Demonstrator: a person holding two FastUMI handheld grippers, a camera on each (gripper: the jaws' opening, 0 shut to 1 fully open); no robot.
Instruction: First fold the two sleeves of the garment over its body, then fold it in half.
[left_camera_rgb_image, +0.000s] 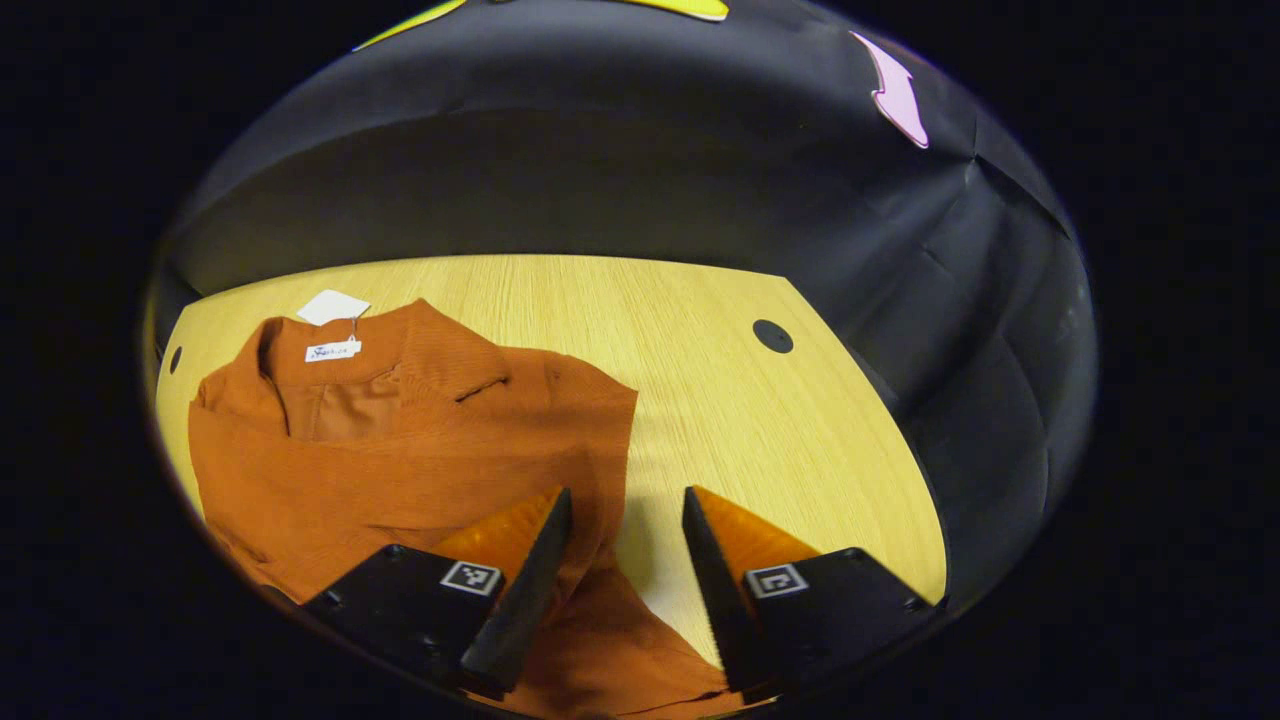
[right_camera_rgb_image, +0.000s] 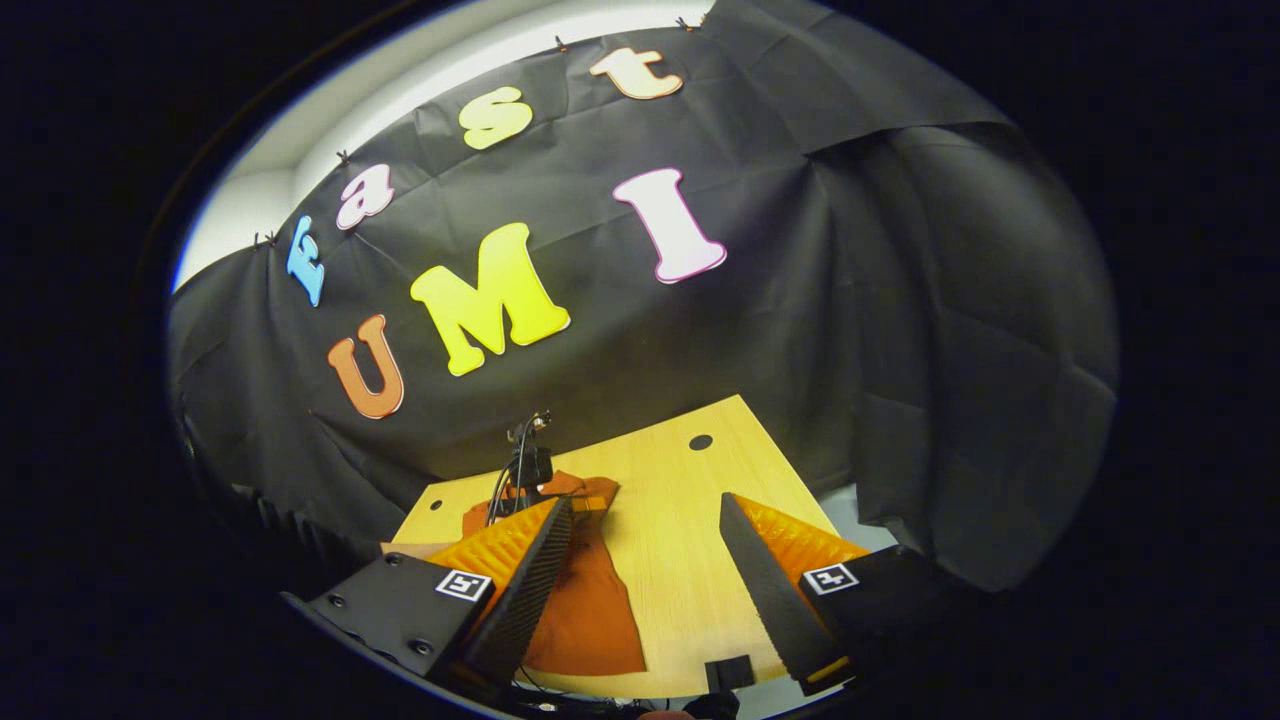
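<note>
Wooden table; garment beneath parted left tongs.

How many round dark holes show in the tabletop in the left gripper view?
2: one hole on bare wood toward the right far corner of the table, one hole at the left edge beside the garment. The garment may hide others.

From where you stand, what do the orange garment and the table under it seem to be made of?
The garment looks like a soft, matte ribbed knit: fine ridges run across it and it drapes in loose folds. The table looks like pale wood or wood-look laminate, smooth with a faint sheen; straight grain lines show, but which one I can't tell.
</note>
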